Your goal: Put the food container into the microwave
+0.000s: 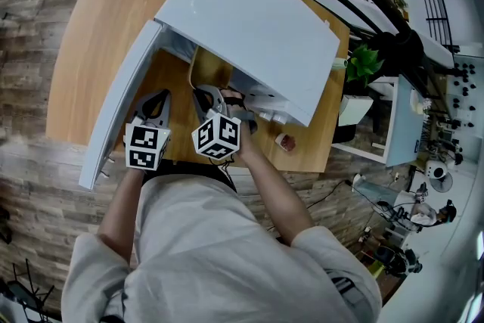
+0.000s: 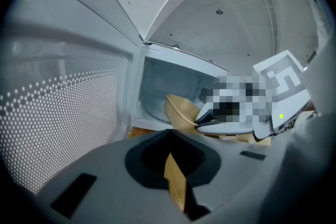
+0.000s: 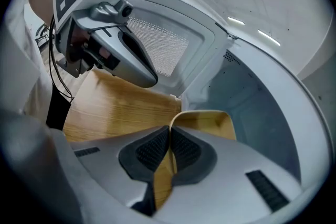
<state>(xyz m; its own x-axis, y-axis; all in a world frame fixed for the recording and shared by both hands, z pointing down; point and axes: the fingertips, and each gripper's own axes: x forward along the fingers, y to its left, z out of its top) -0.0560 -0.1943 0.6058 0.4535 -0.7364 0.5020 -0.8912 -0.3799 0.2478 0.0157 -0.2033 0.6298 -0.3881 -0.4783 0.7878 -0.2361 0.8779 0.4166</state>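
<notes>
Right gripper (image 3: pixel 169 131) pinching the rim of the tan food container (image 3: pixel 207 123), its pads pressing on the wall from both sides. The container is sitting at the mouth of the white microwave (image 1: pixel 249 19), partly inside the cavity. Door (image 1: pixel 121 102) is standing wide open on the left. Left gripper (image 2: pixel 168 134) is hovering beside the door over the wooden table (image 1: pixel 113 19), jaw tips pressed together, holding nothing
</notes>
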